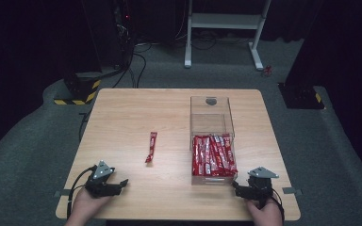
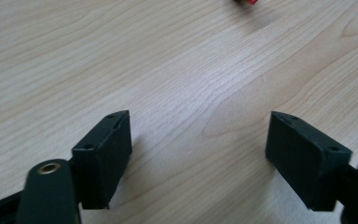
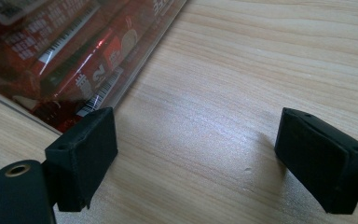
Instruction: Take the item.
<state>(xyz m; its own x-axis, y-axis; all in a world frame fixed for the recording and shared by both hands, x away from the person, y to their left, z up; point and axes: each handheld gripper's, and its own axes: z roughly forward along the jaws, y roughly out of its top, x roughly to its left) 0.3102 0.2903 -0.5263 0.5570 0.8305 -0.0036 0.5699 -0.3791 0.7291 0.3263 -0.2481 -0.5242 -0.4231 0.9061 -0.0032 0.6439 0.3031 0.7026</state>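
A single red sachet lies on the wooden table left of centre; its tip peeks in at the top edge of the left gripper view. A clear plastic box right of centre holds several red sachets, seen close up through its wall in the right gripper view. My left gripper rests near the front left edge, open, nothing between its jaws. My right gripper sits by the box's front right corner, open and empty.
The far half of the clear box holds no sachets. Beyond the table a white frame stands on grey carpet, with cables and a yellow-black striped base at the back left.
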